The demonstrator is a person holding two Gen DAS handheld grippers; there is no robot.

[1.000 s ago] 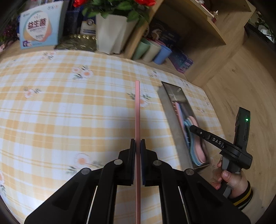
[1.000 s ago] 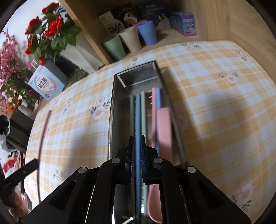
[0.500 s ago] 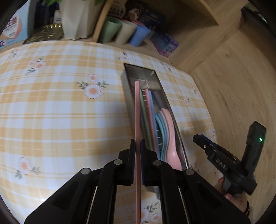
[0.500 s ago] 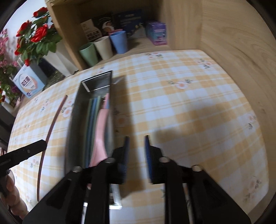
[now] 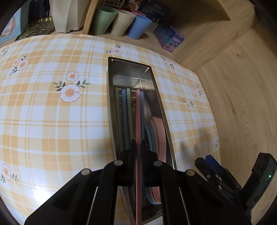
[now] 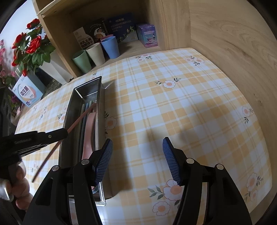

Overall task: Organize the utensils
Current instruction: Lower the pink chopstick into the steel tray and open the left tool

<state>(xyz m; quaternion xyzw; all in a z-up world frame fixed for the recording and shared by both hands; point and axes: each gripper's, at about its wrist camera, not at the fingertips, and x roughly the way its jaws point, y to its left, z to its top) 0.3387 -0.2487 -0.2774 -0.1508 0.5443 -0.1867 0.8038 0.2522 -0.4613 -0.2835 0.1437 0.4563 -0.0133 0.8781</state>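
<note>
My left gripper (image 5: 138, 147) is shut on a long pink chopstick (image 5: 138, 112) and holds it lengthwise above the steel tray (image 5: 110, 107). In the tray lie green and blue chopsticks (image 5: 123, 110) and stacked pink and blue spoons (image 5: 158, 131). The right wrist view shows the left gripper (image 6: 57, 134) holding the pink chopstick (image 6: 83, 116) slanted over the tray (image 6: 69, 107). My right gripper (image 6: 137, 147) hovers over the checked cloth just right of the tray. Its jaws are opening and nothing is between them. It also shows at the lower right as the right gripper (image 5: 207, 162).
Green, beige and blue cups (image 5: 119, 22) stand on a wooden shelf behind the table, beside boxes (image 5: 170, 39) and a white flower pot (image 5: 67, 15). A wooden wall (image 6: 233, 43) bounds the table on the right. A person's hand (image 6: 19, 187) holds the left gripper.
The left gripper carried the pink chopstick rightward from over the cloth to above the tray. The right gripper let go of a blue chopstick in the tray, opened, and shifted right off the tray.
</note>
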